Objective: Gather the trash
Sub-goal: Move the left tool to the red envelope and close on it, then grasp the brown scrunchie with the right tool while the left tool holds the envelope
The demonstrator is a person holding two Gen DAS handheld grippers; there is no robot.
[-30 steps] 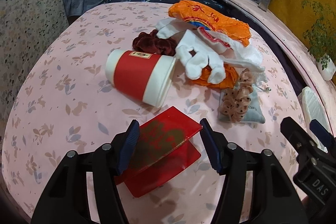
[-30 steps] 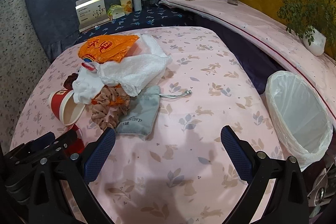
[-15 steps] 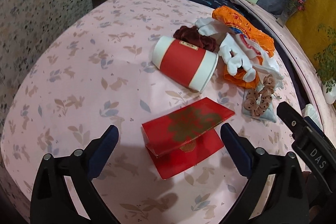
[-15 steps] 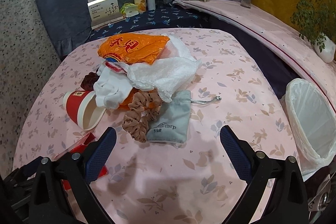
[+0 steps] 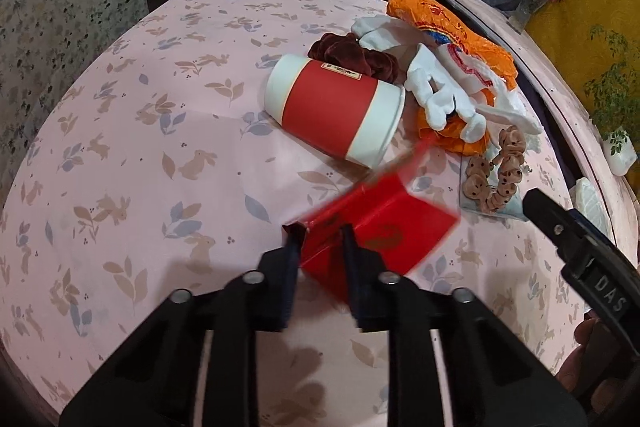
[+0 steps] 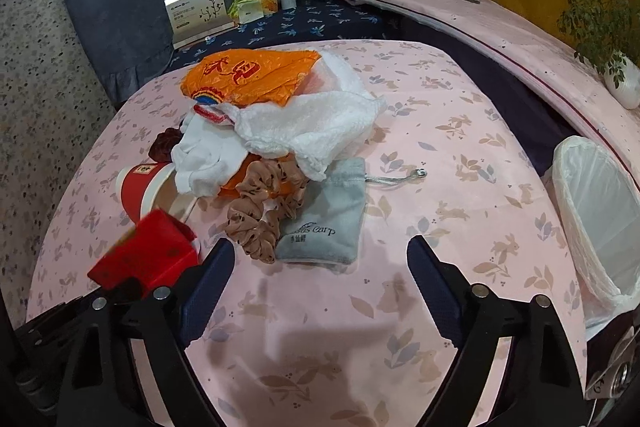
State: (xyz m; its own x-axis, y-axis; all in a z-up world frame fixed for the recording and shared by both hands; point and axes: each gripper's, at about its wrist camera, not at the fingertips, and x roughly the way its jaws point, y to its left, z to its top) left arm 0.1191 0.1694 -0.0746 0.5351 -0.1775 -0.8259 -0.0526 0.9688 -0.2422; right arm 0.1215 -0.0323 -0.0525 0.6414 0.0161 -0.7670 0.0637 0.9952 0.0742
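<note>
Grey drawstring pouch (image 6: 325, 223) beside brown scrunchie (image 6: 262, 215); potted plant (image 6: 618, 83) on ledge

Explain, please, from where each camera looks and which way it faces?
Left wrist: sits on the left gripper, facing down at the folded red paper envelope between its closing jaws.
Right wrist: sits on the right gripper, facing down at pink cloth, jaws closing on nothing.
Both show the red-and-white paper cup.

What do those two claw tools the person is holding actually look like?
Both are matte black plastic. The left gripper and right gripper each have two angled fingers with dark blue pads and silver screw heads. White "DAS" lettering marks the right one's side.
</note>
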